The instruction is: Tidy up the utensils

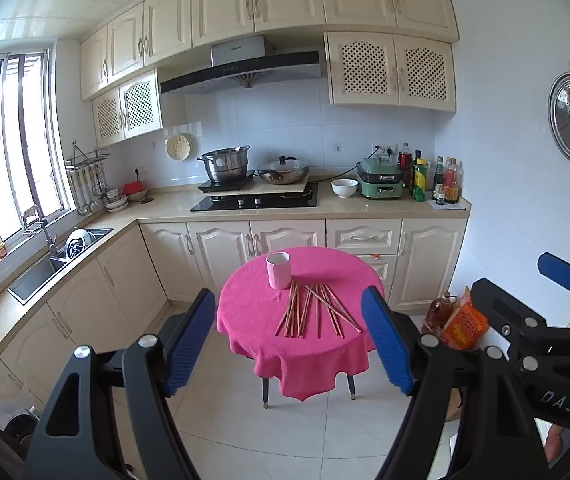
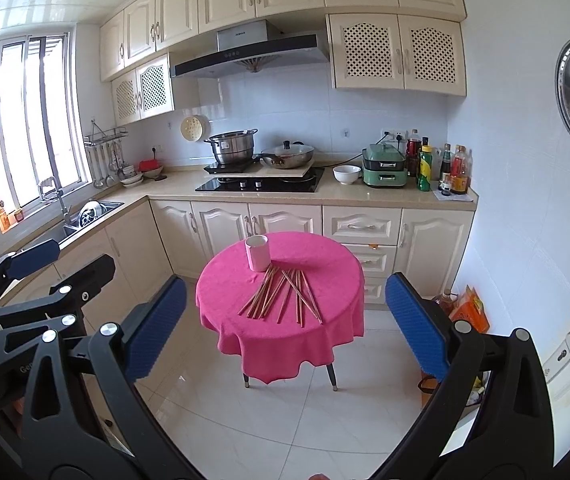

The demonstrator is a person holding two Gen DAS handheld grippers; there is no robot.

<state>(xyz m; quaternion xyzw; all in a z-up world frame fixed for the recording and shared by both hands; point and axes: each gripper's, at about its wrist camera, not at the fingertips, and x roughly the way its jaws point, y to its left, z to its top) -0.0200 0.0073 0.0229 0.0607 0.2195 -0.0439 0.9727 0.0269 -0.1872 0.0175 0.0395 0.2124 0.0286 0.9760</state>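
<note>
Nothing had been picked up yet; this looked like the approach, both tongs held well short of the bench. The left tongs (image 1: pixel 289 336) stood wide and empty, their ribbed blue pads framing the round bench (image 1: pixel 245 320) under its fuzzy pink cloth. Ahead of them, beyond the gap, a smooth pale pink cylindrical cup (image 1: pixel 278 270) stood upright at the far side, and just before it the thin wooden chopsticks (image 1: pixel 313 310) lay scattered and crossed. The right tongs (image 2: pixel 285 324) were equally wide and empty. The next move probably called for closing in and pinching 1 slim stick, then standing it in the cup
</note>
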